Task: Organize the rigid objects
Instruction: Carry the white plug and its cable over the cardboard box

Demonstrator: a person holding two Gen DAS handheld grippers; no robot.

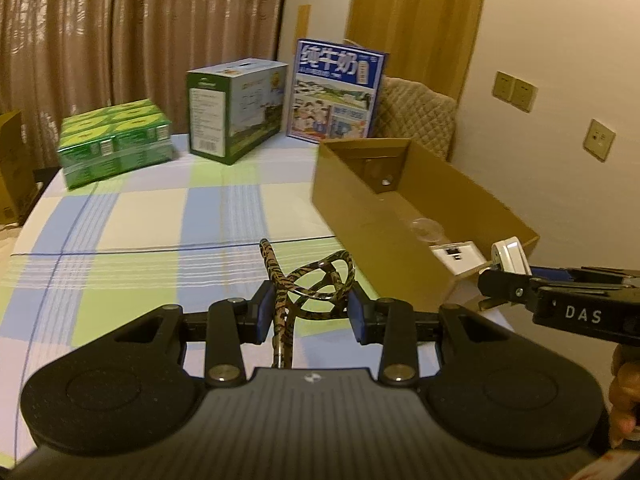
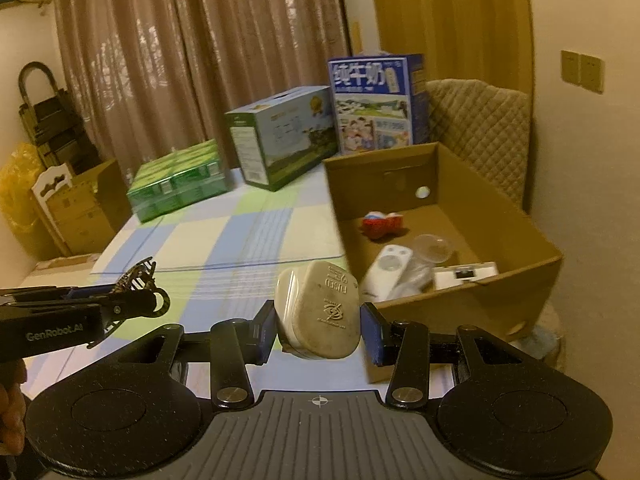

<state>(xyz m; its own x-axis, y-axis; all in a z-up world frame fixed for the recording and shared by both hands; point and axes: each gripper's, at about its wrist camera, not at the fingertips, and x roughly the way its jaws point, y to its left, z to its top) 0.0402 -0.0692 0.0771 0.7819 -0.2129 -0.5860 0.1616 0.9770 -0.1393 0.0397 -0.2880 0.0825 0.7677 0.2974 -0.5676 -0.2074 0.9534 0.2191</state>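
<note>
My left gripper (image 1: 312, 314) is shut on a pair of tiger-striped glasses (image 1: 316, 284), held above the checked tablecloth (image 1: 160, 220). My right gripper (image 2: 318, 330) is shut on a dirty white fused plug (image 2: 320, 312), just left of the open cardboard box (image 2: 460, 312). The left wrist view shows the right gripper (image 1: 494, 280) with the plug (image 1: 510, 258) at the near corner of the box (image 1: 360, 208). In the right wrist view the left gripper (image 2: 136, 300) carries the glasses (image 2: 138, 274) at the left. Inside the box lie a white remote (image 2: 386, 270), a clear cup (image 2: 434, 250), a white device (image 2: 466, 274) and a red-and-white item (image 2: 382, 224).
At the table's far side stand a green shrink-wrapped pack (image 1: 114, 142), a green-and-white carton (image 1: 236, 108) and a blue milk carton (image 1: 336, 92). A quilted chair back (image 1: 416, 114) is behind the box. Curtains hang beyond; more cardboard boxes (image 2: 80, 208) stand left of the table.
</note>
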